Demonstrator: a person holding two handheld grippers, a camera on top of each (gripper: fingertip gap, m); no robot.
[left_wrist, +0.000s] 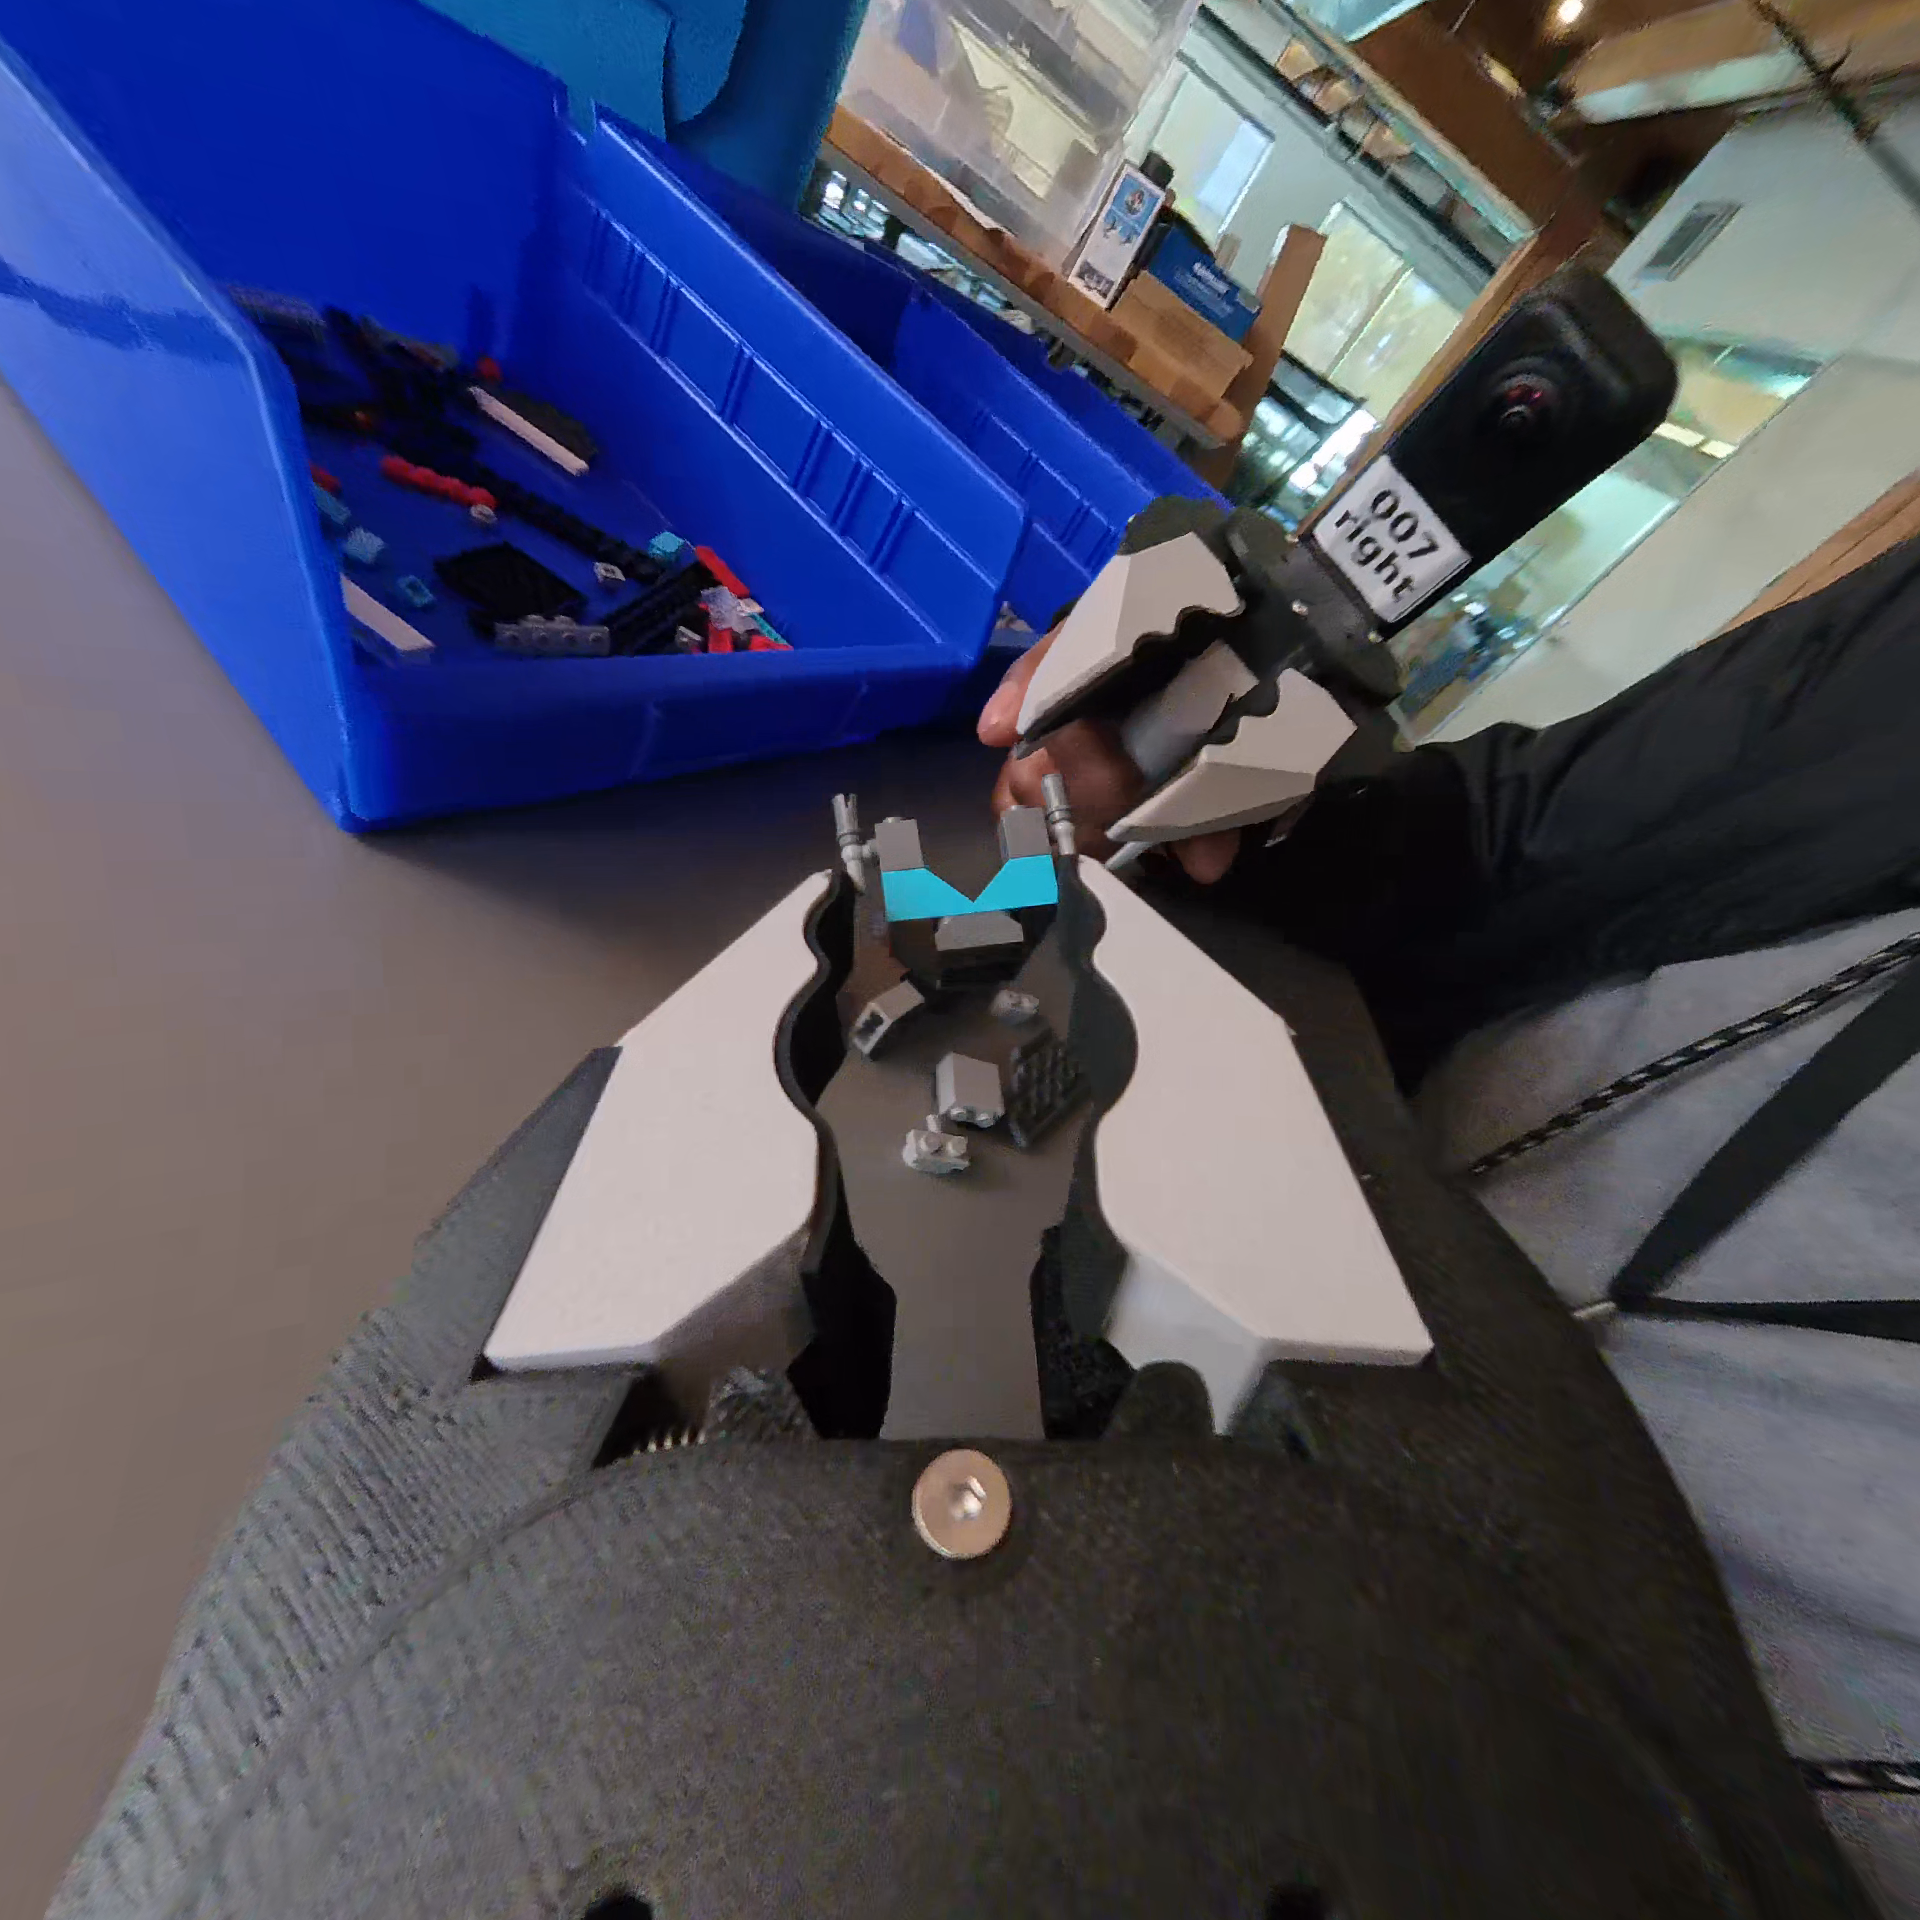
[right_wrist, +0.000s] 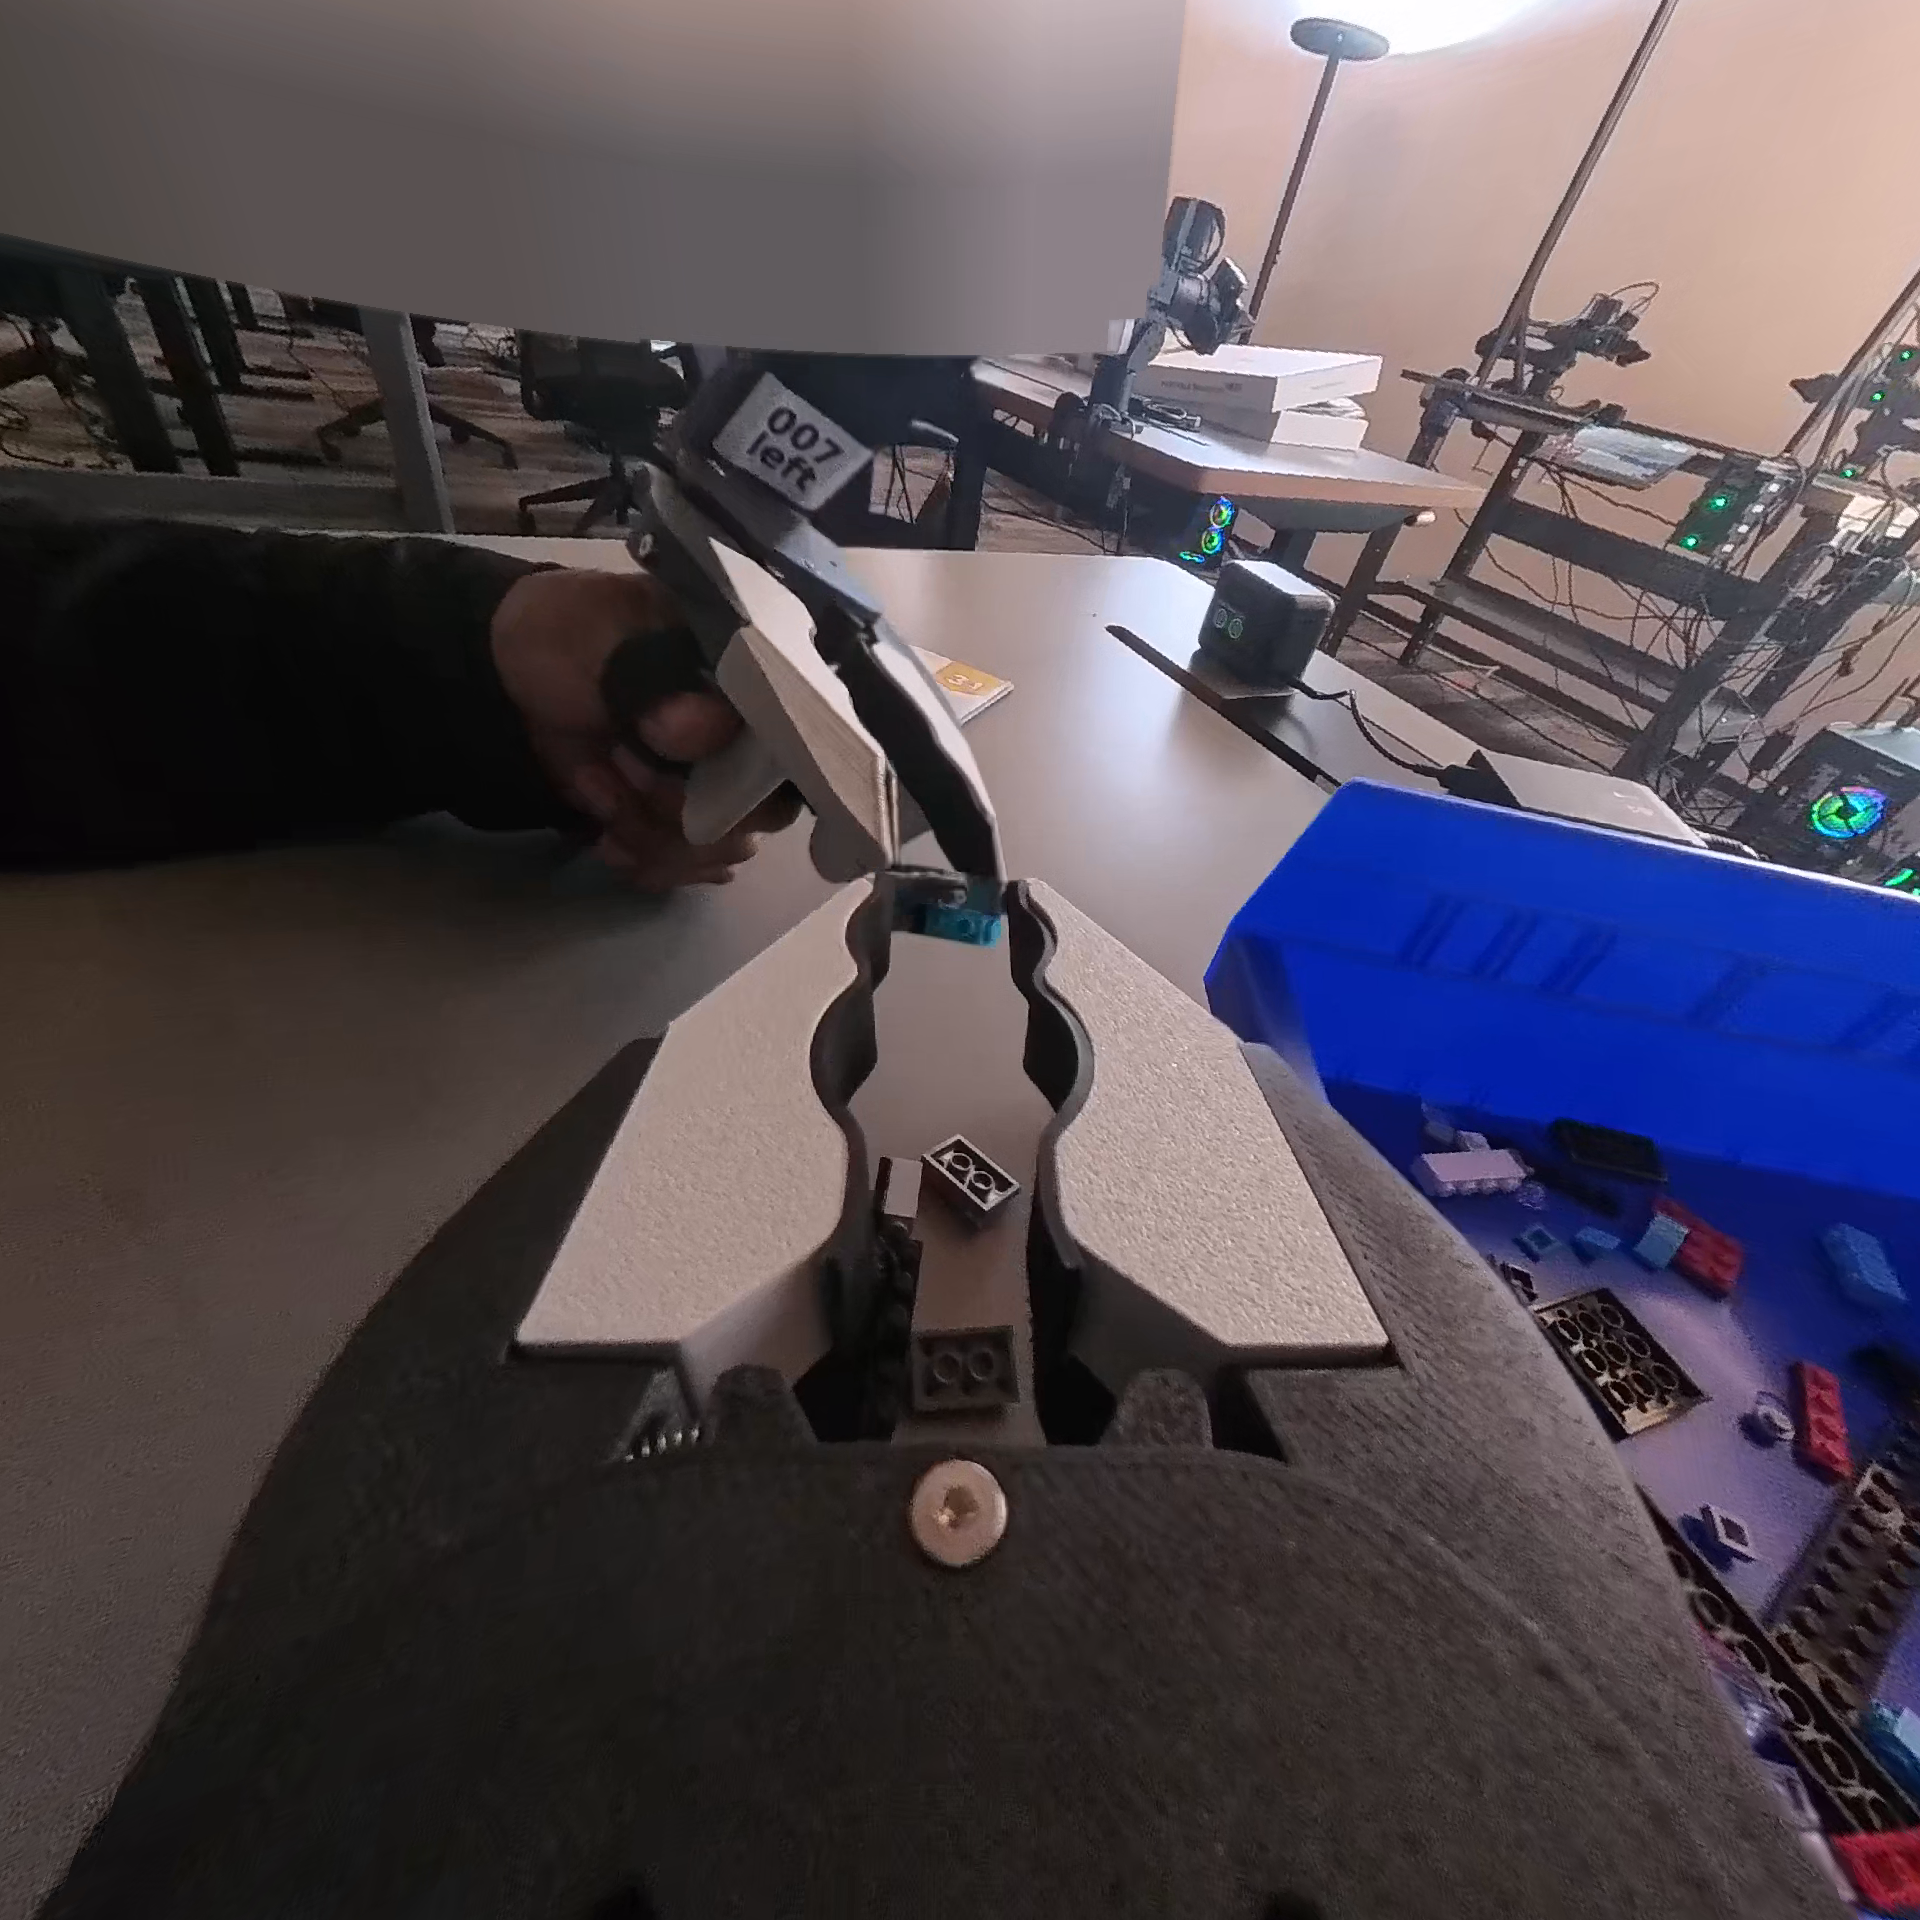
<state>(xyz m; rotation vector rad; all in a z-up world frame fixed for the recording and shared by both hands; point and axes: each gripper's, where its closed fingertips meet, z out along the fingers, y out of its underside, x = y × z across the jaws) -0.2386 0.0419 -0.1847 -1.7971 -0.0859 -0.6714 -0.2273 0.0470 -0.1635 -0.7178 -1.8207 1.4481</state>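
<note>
Fingertips of the left gripper (left_wrist: 966, 894) pinch a small brick model (left_wrist: 968, 894), teal and grey, held between them above the grey worktop (left_wrist: 260, 935). Right gripper (right_wrist: 940, 914) stands partly open, its tips on either side of the same model (right_wrist: 951, 920) from the opposite side; whether they touch it I cannot tell. Loose grey bricks (left_wrist: 966, 1091) lie on the worktop under the left gripper. Blue bin (left_wrist: 623, 717) of mixed bricks sits to the far left.
</note>
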